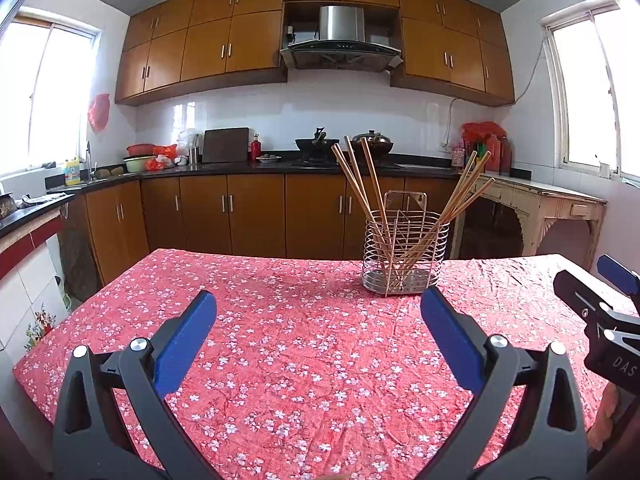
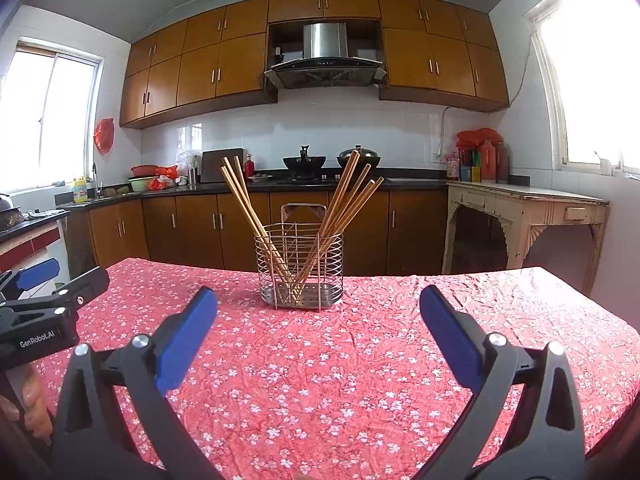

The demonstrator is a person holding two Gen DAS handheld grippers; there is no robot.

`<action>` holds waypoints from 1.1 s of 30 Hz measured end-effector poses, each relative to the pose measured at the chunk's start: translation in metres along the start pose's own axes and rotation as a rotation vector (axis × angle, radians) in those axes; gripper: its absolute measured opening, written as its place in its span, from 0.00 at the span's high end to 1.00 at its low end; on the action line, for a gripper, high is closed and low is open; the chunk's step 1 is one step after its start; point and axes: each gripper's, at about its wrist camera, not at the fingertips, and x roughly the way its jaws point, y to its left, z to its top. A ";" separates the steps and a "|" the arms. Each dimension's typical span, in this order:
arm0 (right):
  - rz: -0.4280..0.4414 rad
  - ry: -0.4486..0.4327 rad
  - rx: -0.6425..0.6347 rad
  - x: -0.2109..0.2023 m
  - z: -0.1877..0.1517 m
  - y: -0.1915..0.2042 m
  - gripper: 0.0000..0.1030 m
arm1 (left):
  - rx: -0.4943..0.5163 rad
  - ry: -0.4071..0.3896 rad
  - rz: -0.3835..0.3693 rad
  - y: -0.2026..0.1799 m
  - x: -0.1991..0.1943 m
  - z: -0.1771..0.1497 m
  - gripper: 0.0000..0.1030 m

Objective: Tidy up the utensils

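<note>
A wire utensil holder [image 1: 405,258] [image 2: 300,270] stands near the far edge of the table. Wooden chopsticks lean in it in two bunches, one to the left [image 1: 360,184] [image 2: 244,200] and one to the right [image 1: 464,188] [image 2: 352,196]. My left gripper [image 1: 318,308] is open and empty, above the cloth in front of the holder and to its left. My right gripper [image 2: 318,304] is open and empty, straight in front of the holder. Each gripper shows at the edge of the other's view: the right one [image 1: 600,312], the left one [image 2: 44,300].
A red floral tablecloth [image 1: 304,360] [image 2: 360,380] covers the table. Behind it run brown kitchen cabinets [image 1: 256,216] with a black counter, woks on the stove [image 2: 304,162] and a cream side table [image 2: 532,208] at the right.
</note>
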 end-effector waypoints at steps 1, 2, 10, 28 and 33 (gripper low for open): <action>0.002 -0.001 0.000 0.000 0.000 -0.001 0.04 | 0.001 0.000 0.001 0.000 0.000 0.000 0.02; 0.000 -0.002 0.002 0.000 0.000 -0.001 0.04 | 0.000 -0.001 0.000 0.000 0.000 0.000 0.02; -0.004 -0.004 0.012 -0.001 -0.001 -0.001 0.04 | 0.006 -0.005 -0.003 -0.003 0.000 -0.002 0.02; -0.006 -0.005 0.020 0.000 0.000 -0.003 0.04 | 0.002 0.000 -0.005 -0.002 0.002 -0.001 0.02; -0.002 -0.003 0.024 0.001 -0.001 -0.004 0.04 | 0.001 0.002 -0.008 -0.001 0.002 -0.001 0.02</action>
